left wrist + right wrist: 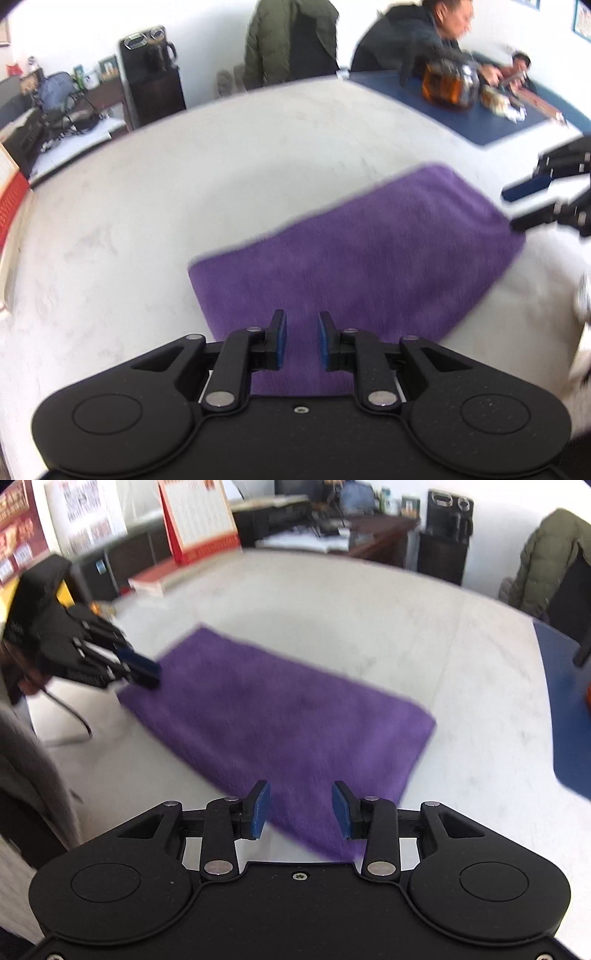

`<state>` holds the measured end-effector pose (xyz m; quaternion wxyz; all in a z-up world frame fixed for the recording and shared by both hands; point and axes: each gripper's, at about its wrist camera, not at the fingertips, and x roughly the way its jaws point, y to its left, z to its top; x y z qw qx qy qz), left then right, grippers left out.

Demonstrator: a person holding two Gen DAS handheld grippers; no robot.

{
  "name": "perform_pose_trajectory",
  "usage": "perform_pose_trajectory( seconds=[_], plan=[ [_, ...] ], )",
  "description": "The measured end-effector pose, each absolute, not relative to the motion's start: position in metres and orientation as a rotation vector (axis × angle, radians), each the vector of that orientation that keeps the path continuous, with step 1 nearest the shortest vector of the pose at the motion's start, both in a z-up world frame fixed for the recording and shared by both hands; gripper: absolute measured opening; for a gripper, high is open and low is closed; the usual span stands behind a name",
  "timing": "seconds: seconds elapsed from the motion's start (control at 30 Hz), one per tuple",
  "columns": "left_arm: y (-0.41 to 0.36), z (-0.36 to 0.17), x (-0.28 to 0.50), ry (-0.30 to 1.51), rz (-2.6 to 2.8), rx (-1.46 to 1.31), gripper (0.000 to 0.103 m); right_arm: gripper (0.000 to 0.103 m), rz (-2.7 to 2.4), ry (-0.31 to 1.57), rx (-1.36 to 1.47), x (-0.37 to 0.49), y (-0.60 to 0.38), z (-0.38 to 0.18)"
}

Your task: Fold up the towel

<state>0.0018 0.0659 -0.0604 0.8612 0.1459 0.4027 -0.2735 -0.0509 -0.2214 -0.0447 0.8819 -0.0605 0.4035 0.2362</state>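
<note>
A purple towel (354,254) (280,716) lies flat on the white table (147,206) as a long folded rectangle. My left gripper (302,334) hovers over one short end of it. Its jaws stand a narrow gap apart, and only the towel lying below shows through that gap. From the right wrist view, the left gripper (147,674) sits at the towel's far left end. My right gripper (300,806) is open above the opposite short end, holding nothing. In the left wrist view the right gripper (511,208) hangs at the towel's far right corner, fingers apart.
A blue mat (480,122) with a bottle and clutter covers the table's far right, where a person sits. A green jacket (291,40) hangs on a chair behind. A red desk calendar (199,520) and books stand at the other edge. A grey sleeve (26,760) is close by.
</note>
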Motion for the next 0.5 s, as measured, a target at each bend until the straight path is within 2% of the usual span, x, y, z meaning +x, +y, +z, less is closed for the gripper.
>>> perform_pose_trajectory(
  seconds=[0.27, 0.5],
  plan=[
    [0.044, -0.087, 0.019, 0.87, -0.538, 0.304, 0.017, 0.04, 0.452, 0.936, -0.246, -0.01, -0.195, -0.079],
    [0.043, -0.087, 0.05, 0.868, -0.562, 0.28, 0.017, 0.041, 0.471, 0.955, -0.249, 0.012, -0.203, -0.079]
  ],
)
